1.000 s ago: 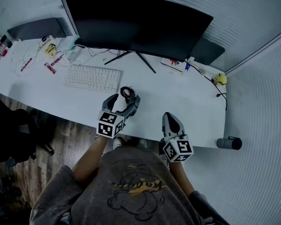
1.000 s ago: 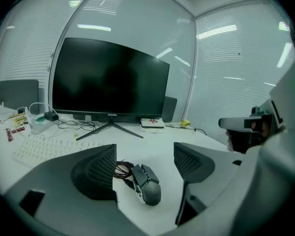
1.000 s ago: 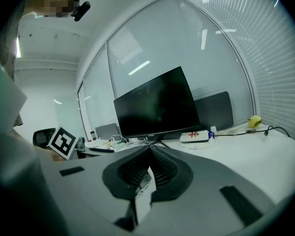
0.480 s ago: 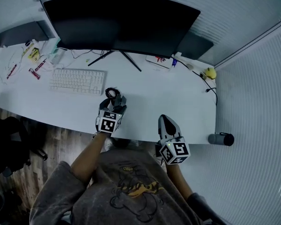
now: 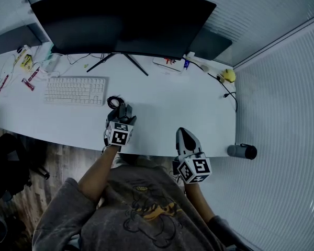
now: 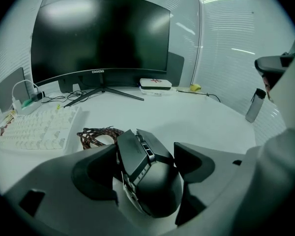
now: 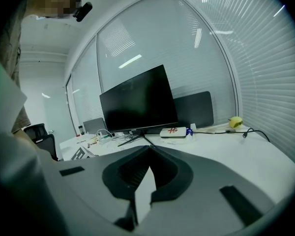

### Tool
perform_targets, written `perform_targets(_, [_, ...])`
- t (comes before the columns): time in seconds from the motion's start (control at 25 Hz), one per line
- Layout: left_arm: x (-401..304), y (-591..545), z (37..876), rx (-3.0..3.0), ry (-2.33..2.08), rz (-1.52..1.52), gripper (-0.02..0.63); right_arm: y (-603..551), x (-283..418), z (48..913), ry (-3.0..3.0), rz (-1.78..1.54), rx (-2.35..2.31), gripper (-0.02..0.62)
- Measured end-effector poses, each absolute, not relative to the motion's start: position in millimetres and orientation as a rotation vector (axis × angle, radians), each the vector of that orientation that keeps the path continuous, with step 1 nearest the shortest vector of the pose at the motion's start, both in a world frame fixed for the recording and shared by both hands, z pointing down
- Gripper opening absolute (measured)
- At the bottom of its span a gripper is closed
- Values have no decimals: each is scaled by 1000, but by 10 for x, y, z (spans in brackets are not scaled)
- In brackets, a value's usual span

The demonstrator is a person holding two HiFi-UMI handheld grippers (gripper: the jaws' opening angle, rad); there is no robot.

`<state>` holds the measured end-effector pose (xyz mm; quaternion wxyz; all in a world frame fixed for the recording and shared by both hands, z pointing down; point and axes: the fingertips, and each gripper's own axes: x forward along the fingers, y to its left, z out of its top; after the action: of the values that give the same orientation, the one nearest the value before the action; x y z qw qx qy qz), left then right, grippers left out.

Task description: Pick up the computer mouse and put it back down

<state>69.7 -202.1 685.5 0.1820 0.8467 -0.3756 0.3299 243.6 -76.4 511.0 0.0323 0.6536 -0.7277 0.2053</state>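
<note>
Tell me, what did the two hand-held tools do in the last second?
The left gripper drew its fingers in, wide apart a second ago, until they closed on the computer mouse beside the coiled cable. Whether the mouse has left the desk cannot be told. The right gripper stayed shut and empty at the desk's near edge; the keyboard and monitor kept their places.

At centre-left of the head view, the left gripper point(image 5: 121, 111) extends from a bare forearm point(image 5: 98, 172), its jaws pressed against the computer mouse point(image 6: 148, 178). The right gripper point(image 5: 186, 136), at lower centre-right, points forward with its jaws together.
</note>
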Motion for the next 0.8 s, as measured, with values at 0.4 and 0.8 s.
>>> perform_targets(0.4, [737, -2067, 6949, 2353, -1134, 984, 345, -756, 2554, 5146, -2218, 643, 2016, 6])
perform_targets(0.8, [660, -2097, 6863, 2363, -1171, 983, 345, -809, 2549, 5179, -2233, 655, 1998, 6])
